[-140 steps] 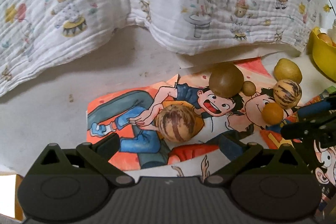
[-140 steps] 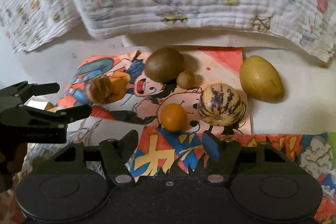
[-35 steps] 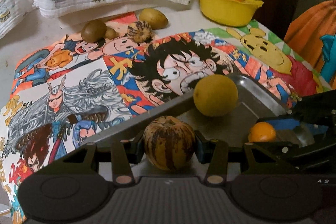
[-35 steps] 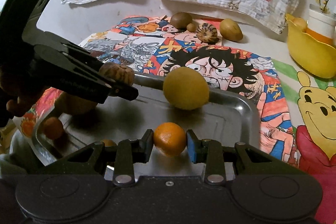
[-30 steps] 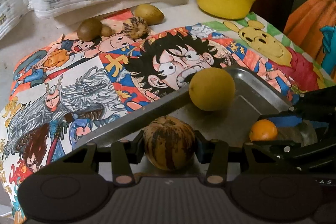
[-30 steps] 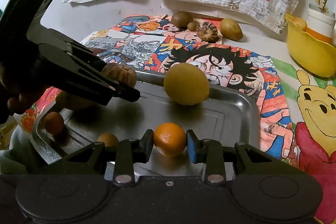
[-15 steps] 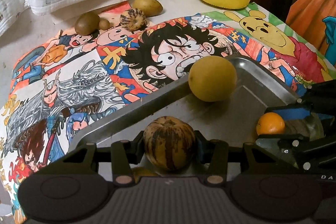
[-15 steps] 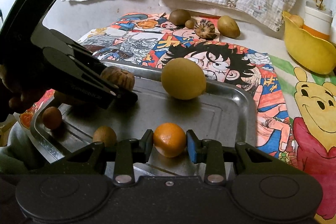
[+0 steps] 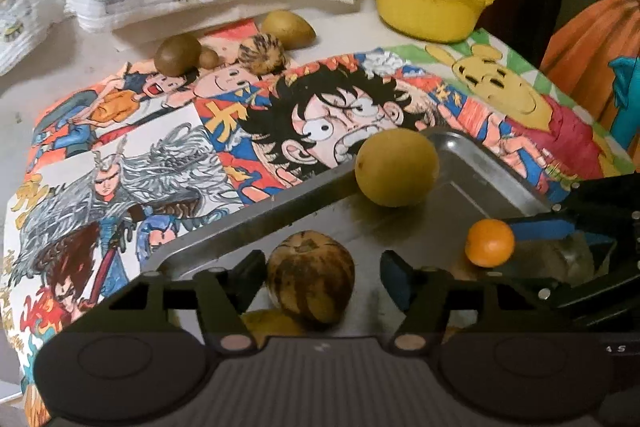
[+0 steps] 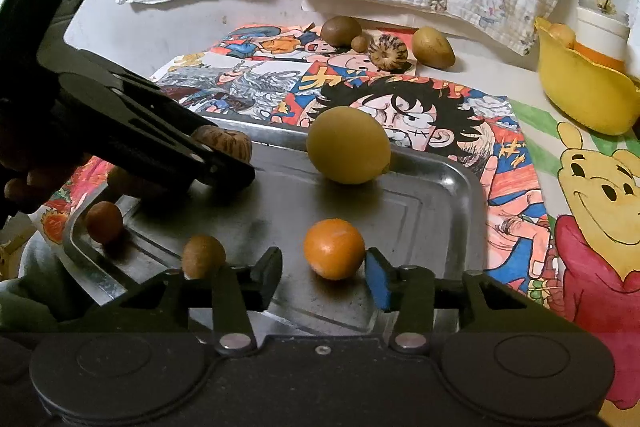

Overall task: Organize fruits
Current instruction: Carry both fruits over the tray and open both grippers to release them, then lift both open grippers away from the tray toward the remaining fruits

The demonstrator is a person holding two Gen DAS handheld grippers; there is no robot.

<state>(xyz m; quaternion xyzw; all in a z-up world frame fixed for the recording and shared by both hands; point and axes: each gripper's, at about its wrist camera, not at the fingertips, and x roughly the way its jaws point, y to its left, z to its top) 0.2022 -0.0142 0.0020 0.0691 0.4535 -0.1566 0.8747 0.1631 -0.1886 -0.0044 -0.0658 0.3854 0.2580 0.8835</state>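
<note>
A metal tray (image 9: 280, 211) (image 10: 476, 195) lies on the cartoon cloth. My left gripper (image 9: 322, 277) (image 10: 240, 175) is low over its near corner with its jaws opening. The brown striped fruit (image 9: 310, 277) (image 10: 224, 143) sits on the tray between them, free of the pads. My right gripper (image 10: 324, 271) (image 9: 504, 251) also has its jaws opening. The small orange (image 10: 334, 254) (image 9: 490, 243) rests on the tray between its fingers, released. A big yellow round fruit (image 9: 396, 167) (image 10: 348, 145) leans on the far rim.
Two small brown fruits (image 10: 104, 223) (image 10: 204, 255) lie at the tray's left end. At the cloth's far edge sit a brown fruit (image 10: 341, 31), a striped fruit (image 10: 388, 53) and a yellow oval fruit (image 10: 433, 47). A yellow bowl (image 10: 580, 95) holding a cup stands at the back right.
Both grippers were shut on their fruits half a second ago; now both pairs of jaws have spread. The striped fruit and the orange rest on the tray. Neither hand has shifted.
</note>
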